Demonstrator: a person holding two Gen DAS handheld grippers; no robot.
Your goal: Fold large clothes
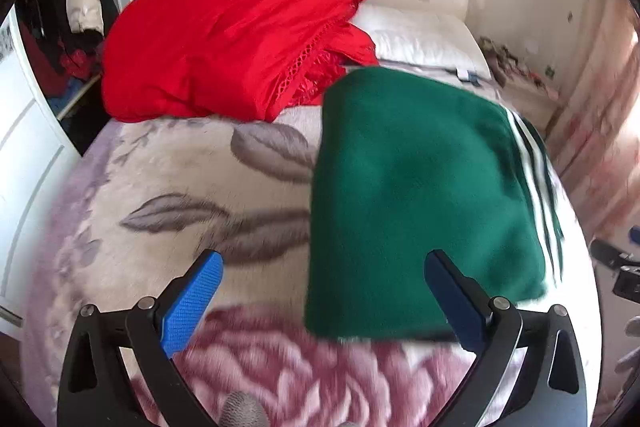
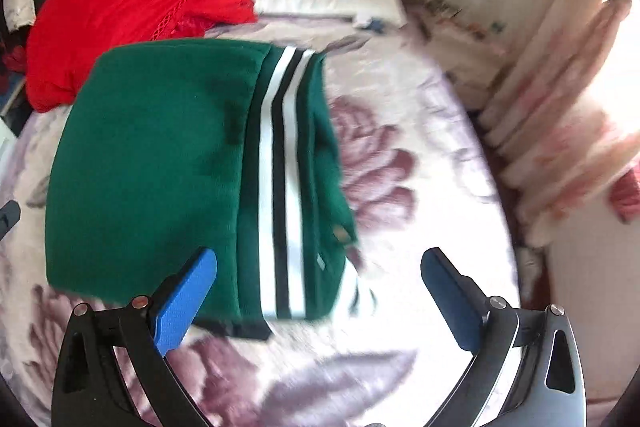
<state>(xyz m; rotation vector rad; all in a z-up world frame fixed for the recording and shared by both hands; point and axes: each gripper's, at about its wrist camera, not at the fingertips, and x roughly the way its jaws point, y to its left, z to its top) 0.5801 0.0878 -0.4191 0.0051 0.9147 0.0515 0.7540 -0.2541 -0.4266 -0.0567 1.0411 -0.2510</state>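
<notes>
The green garment (image 2: pixel 160 163) is lying folded into a compact rectangle on the floral bedspread (image 1: pixel 160 163), in front of the red bedding (image 1: pixel 232 35). I am judging it soft, thick and limp; you would do best gripping a folded edge. You are holding the left gripper (image 1: pixel 324 295) and the right gripper (image 2: pixel 320 291) above the bed, both spread wide and carrying nothing.
</notes>
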